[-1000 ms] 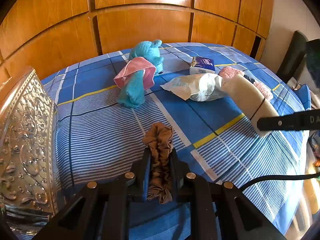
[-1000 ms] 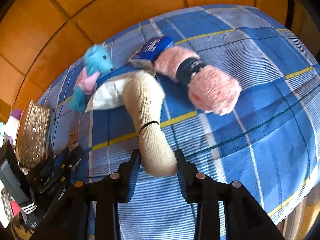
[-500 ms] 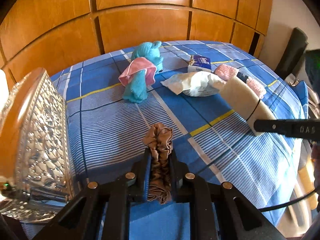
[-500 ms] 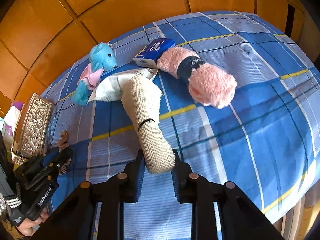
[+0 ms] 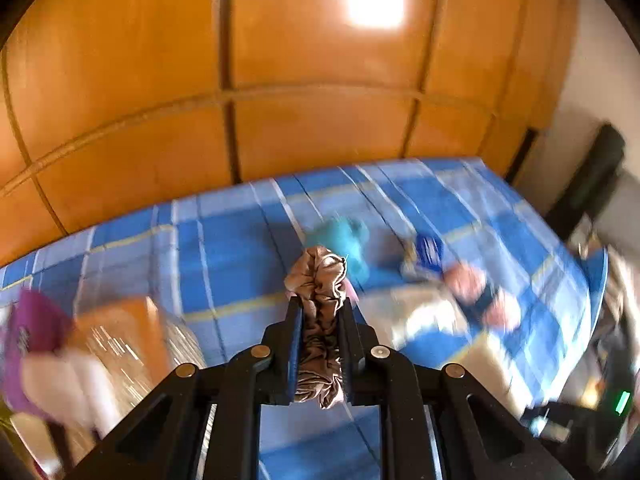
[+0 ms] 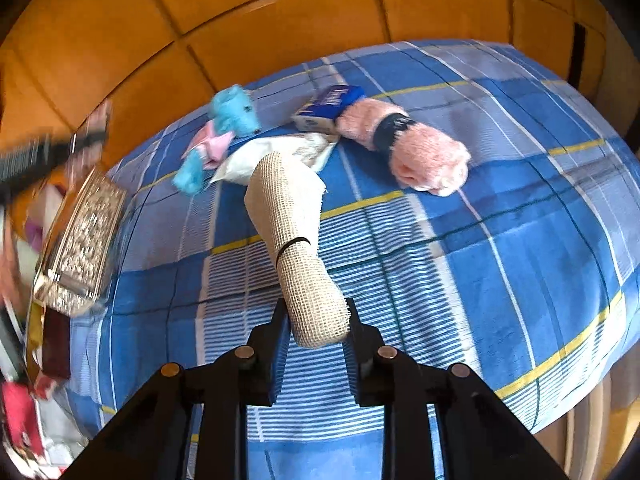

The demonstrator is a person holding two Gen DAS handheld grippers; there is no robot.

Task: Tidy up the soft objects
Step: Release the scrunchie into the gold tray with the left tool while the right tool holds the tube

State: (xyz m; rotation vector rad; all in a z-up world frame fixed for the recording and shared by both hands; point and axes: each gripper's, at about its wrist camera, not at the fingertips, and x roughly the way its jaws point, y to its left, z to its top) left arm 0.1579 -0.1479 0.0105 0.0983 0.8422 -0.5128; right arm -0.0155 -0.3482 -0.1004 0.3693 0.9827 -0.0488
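Observation:
My left gripper [image 5: 319, 312] is shut on a crumpled brown cloth [image 5: 320, 296], held high above the blue checked bed [image 5: 224, 248]; that view is blurred. My right gripper [image 6: 317, 316] is shut on the near end of a beige mesh roll [image 6: 294, 216] banded with black elastic, its far end over the bed [image 6: 500, 240]. A turquoise plush in a pink dress [image 6: 224, 132] lies beyond, with a white plastic packet [image 6: 276, 154], a blue tissue pack [image 6: 330, 106] and a pink fluffy roll [image 6: 416, 148].
A silver embossed box [image 6: 82, 240] stands at the bed's left edge, blurred in the left wrist view [image 5: 132, 340], with purple cloth [image 5: 28, 324] beside it. A wooden panelled headboard [image 6: 280, 32] rises behind the bed. Clutter lies off the left edge [image 6: 20, 412].
My left gripper has risen sharply with the brown cloth, so the bed looks farther away and smeared. My right gripper's jaws closed onto the beige roll and drew it slightly back.

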